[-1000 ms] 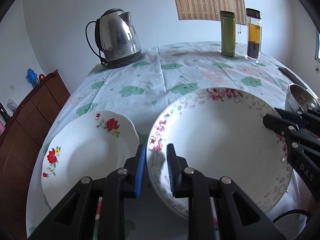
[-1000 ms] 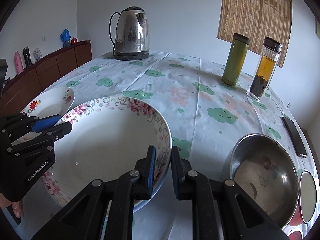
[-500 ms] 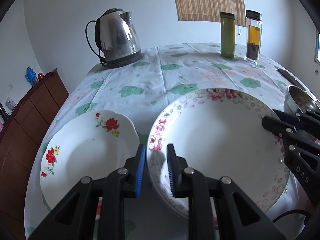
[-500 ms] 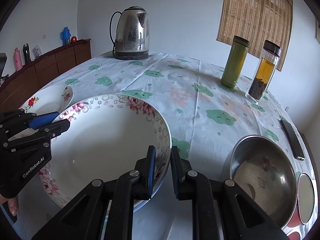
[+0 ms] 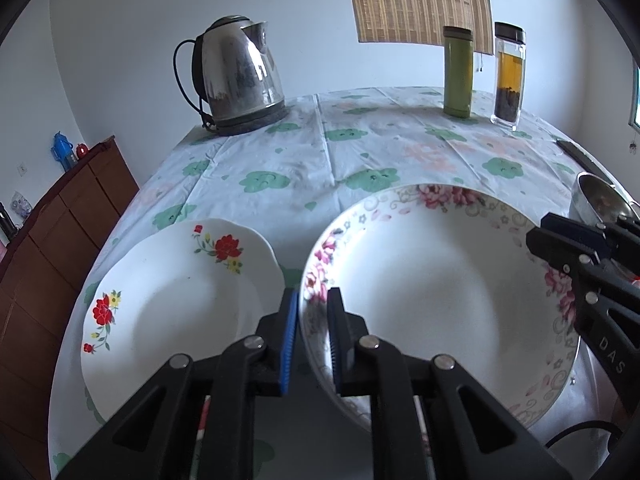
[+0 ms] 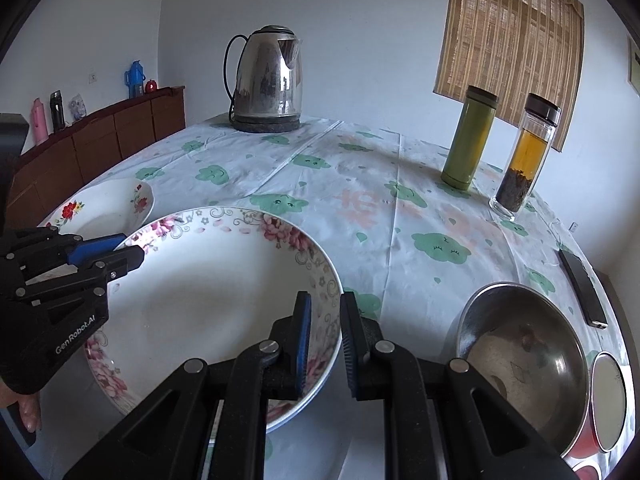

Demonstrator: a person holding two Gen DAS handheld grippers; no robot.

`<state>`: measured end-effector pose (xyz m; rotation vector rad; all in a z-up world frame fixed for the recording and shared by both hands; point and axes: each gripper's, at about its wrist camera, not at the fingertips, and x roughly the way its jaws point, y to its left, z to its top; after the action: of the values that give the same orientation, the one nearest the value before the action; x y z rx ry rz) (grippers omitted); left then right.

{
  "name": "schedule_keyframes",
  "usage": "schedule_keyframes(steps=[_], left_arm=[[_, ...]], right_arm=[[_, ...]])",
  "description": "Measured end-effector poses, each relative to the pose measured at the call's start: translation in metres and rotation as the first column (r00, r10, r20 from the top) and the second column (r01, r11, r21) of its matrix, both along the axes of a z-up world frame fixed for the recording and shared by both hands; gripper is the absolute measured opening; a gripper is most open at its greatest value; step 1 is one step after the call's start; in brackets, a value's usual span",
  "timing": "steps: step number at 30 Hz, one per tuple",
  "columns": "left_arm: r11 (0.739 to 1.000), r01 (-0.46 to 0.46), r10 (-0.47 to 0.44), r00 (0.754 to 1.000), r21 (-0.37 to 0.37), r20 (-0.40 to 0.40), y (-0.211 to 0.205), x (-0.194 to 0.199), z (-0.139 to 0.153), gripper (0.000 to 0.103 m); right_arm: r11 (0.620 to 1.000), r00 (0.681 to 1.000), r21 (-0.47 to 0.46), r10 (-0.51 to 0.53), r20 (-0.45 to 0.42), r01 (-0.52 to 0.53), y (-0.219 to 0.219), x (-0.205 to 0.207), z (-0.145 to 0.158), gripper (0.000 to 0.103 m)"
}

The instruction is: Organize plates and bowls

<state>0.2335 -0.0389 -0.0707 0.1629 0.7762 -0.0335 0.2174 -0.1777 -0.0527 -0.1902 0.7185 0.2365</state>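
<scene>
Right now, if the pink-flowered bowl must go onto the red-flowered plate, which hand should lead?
Left. Both grippers grip the pink-flowered bowl's rim, but the left gripper holds the side next to the red-flowered plate. The right gripper holds the side toward the steel bowl.

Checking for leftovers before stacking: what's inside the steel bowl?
The steel bowl shows only smudges and dark specks on its bottom; its near inner wall is hidden.
</scene>
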Motion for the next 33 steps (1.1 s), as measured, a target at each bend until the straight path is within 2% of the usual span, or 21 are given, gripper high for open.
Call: schedule_keyframes(steps=[20,22,23,24,26,28,29,31,33], left_arm=[[1.0,0.004,-0.004,1.0,-0.024,0.017,0.003,-0.002,0.004,0.012],[1.0,-0.003,0.004,0.999,-0.026,0.045,0.005,-0.005,0.009,0.028],[1.0,-0.006,0.008,0.998,-0.029,0.06,0.006,-0.006,0.011,0.04],[0.999,-0.007,0.009,0.997,-0.032,0.072,0.007,-0.007,0.013,0.046],[0.999,-0.01,0.013,0.997,-0.035,0.076,0.008,-0.007,0.014,0.046],[0.999,-0.012,0.016,0.997,-0.05,0.076,0.012,-0.007,0.015,0.052],[0.998,-0.016,0.02,0.996,-0.053,0.081,0.013,-0.007,0.016,0.06],[0.998,-0.024,0.028,0.995,-0.05,0.098,0.015,-0.009,0.018,0.07],[0.999,-0.033,0.038,0.992,-0.043,0.117,0.016,-0.011,0.02,0.088]], right_arm=[[0.999,1.0,0.041,-0.002,0.022,0.001,-0.003,-0.005,-0.001,0.016],[0.999,1.0,0.049,-0.012,0.02,0.011,-0.005,-0.004,-0.002,0.016],[0.998,1.0,0.057,-0.011,0.019,0.01,-0.006,-0.004,-0.002,0.016],[0.998,1.0,0.062,-0.011,0.021,0.01,-0.007,-0.004,-0.001,0.018],[0.998,0.999,0.066,-0.012,0.035,0.01,-0.008,-0.006,0.0,0.034],[0.998,0.998,0.065,-0.015,0.054,0.011,-0.007,-0.008,0.002,0.046],[0.998,0.998,0.064,-0.015,0.061,0.011,-0.007,-0.009,0.003,0.055],[0.998,0.996,0.065,-0.016,0.086,0.01,-0.007,-0.012,0.006,0.063],[0.998,0.994,0.066,-0.017,0.107,0.01,-0.007,-0.015,0.008,0.063]])
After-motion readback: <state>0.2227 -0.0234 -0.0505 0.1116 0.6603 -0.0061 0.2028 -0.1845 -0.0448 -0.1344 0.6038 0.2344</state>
